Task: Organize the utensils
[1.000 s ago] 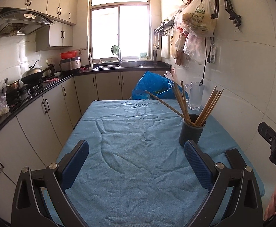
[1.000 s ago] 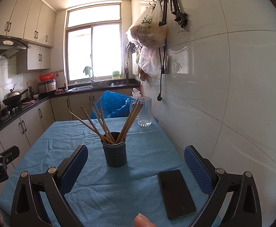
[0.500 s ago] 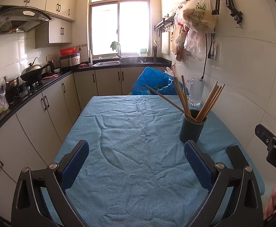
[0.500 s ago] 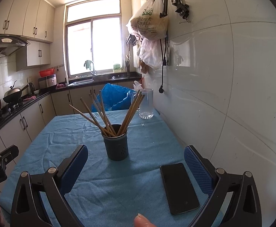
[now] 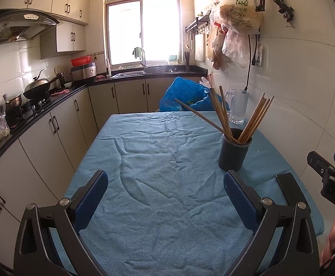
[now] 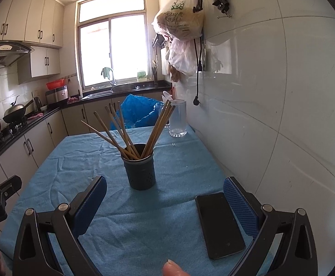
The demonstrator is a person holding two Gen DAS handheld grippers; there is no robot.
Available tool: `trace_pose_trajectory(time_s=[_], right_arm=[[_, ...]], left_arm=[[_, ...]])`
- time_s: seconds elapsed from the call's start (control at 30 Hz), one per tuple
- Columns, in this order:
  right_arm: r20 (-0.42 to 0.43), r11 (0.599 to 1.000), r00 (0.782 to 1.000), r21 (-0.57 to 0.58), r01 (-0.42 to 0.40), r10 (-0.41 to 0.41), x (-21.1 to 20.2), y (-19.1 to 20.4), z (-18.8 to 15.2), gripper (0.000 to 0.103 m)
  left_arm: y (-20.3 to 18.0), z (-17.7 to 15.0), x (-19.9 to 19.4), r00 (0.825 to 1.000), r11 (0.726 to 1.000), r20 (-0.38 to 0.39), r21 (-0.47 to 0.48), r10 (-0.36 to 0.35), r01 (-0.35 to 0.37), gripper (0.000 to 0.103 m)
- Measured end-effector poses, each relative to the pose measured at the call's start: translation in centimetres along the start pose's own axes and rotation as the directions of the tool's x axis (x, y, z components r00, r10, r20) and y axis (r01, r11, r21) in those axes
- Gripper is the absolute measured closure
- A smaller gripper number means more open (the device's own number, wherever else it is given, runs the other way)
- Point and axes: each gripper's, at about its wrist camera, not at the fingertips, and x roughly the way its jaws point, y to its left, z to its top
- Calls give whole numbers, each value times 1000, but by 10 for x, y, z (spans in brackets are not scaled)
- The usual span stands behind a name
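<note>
A dark round holder [image 5: 234,153] [image 6: 140,170] stands on the blue tablecloth [image 5: 158,184] [image 6: 126,214], toward the wall side. Several wooden chopsticks [image 5: 222,117] [image 6: 130,133] fan out of it, some leaning left, some right. My left gripper [image 5: 166,194] is open over the near middle of the cloth, the holder just beyond its right finger. My right gripper [image 6: 165,199] is open too, with the holder straight ahead between its fingers and a short way off. Neither gripper holds anything.
A black phone [image 6: 220,224] lies flat by the right gripper's right finger. A glass mug [image 5: 238,109] [image 6: 177,120] stands at the far end near the tiled wall, a blue plastic bag [image 6: 138,112] behind it. Cabinets and a stove run along the left.
Both grippers have tilted and edged forward a little, so the holder sits slightly lower and nearer in both views. The grippers stay open and nothing on the table has moved.
</note>
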Motion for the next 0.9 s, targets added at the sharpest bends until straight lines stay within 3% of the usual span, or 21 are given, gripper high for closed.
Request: trace_pose_trajectory(time_s=[0.73, 0.9], right_arm=[[-31, 1000, 1000, -13, -5, 5, 8, 6, -2, 0], [-68, 999, 997, -23, -37, 36, 22, 13, -3, 0]], left_arm=[[0, 0, 5, 1000, 1000, -9, -3, 1, -1, 3], [8, -3, 13, 1000, 999, -20, -34, -8, 7, 3]])
